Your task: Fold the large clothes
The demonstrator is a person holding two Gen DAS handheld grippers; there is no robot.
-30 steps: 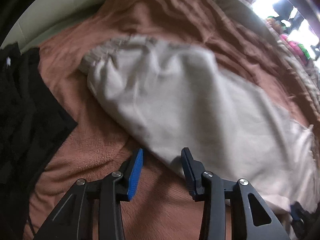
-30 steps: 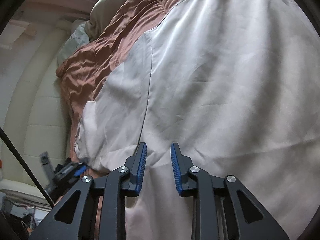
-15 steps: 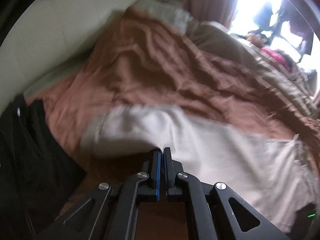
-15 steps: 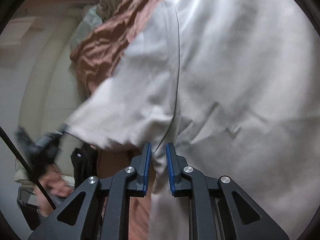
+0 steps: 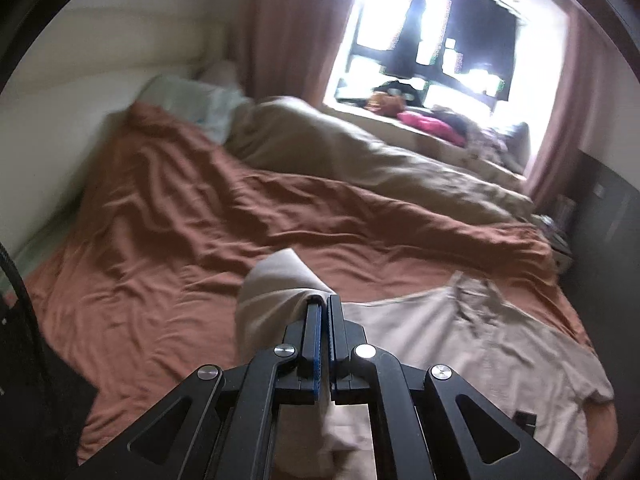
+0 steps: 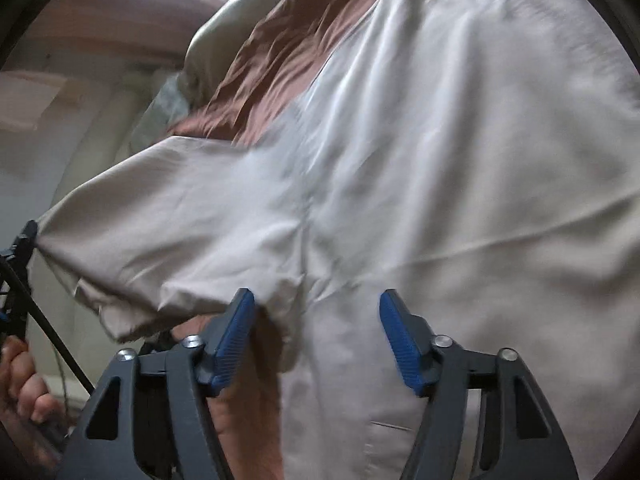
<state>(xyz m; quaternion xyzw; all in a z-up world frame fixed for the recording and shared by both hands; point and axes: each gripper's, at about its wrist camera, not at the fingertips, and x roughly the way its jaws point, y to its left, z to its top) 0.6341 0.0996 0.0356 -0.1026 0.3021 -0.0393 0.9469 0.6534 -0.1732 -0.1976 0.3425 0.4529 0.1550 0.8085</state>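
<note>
The left gripper (image 5: 323,304) is closed on a fold of the large beige cotton shirt (image 5: 472,344), with the two black fingers pressed together so that only a thin line of the blue pads shows between them. The pinched cloth stands up above the fingertips as a small rounded peak and falls down on the left side of the fingers, so this part of the shirt is lifted from the bed. In the right wrist view this same gripper (image 6: 22,248) appears at the left edge, pulling the short sleeve (image 6: 168,216) out into a stretched point, and the person's bare hand (image 6: 24,384) is around its handle below. The right gripper (image 6: 316,334) is wide open, its blue ribbed pads (image 6: 234,340) far apart, and it holds nothing; it hovers close over the shirt near the place where the sleeve joins the body, with the sleeve hem just beside its left finger. The rest of the shirt lies spread on the wrinkled rust-brown bed cover (image 5: 192,216), toward the right front corner of the bed. A beige duvet (image 5: 360,160) lies along the far side of the bed, under the bright window (image 5: 432,40).
</note>
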